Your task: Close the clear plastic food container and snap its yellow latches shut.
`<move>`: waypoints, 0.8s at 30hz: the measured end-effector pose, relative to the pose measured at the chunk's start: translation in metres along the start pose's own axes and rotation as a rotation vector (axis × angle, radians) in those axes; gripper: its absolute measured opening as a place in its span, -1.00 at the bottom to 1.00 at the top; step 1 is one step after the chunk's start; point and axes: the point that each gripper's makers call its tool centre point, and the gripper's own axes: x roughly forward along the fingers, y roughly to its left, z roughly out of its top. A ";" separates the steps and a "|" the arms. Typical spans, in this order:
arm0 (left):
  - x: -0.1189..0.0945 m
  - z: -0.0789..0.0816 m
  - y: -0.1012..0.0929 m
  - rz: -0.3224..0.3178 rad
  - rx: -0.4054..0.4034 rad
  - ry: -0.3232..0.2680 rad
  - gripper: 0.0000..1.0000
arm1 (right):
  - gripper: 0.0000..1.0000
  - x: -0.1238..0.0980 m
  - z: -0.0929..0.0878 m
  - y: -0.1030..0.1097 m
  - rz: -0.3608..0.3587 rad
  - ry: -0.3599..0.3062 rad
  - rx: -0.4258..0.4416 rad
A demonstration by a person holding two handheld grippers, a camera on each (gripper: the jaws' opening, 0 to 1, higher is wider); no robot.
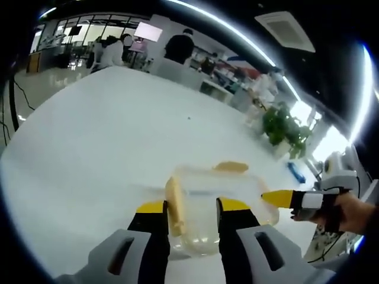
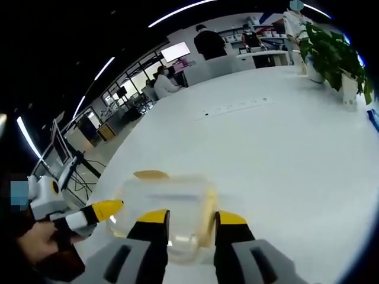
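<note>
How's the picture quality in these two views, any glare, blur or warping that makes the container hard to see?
Left gripper view: strong fisheye bending, bright window glare at right, container soft and pale against the white table, its yellow latch clearer. Right gripper view: same warping, ceiling lights streak as arcs, the container blends into the table; its edges look faint.

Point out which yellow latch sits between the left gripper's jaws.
The long latch on the container's side, between the left gripper's jaws; the other latch lies on the far edge.
</note>
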 end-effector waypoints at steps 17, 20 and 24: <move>0.001 -0.004 -0.010 0.020 0.103 0.022 -0.18 | -0.45 0.000 0.001 0.000 0.000 -0.011 -0.001; 0.001 -0.004 -0.010 0.021 0.106 0.020 -0.18 | -0.45 0.000 0.001 0.000 -0.001 -0.015 -0.001; 0.001 -0.005 -0.010 0.027 0.106 0.006 -0.20 | -0.46 0.000 0.000 0.000 -0.007 -0.016 -0.012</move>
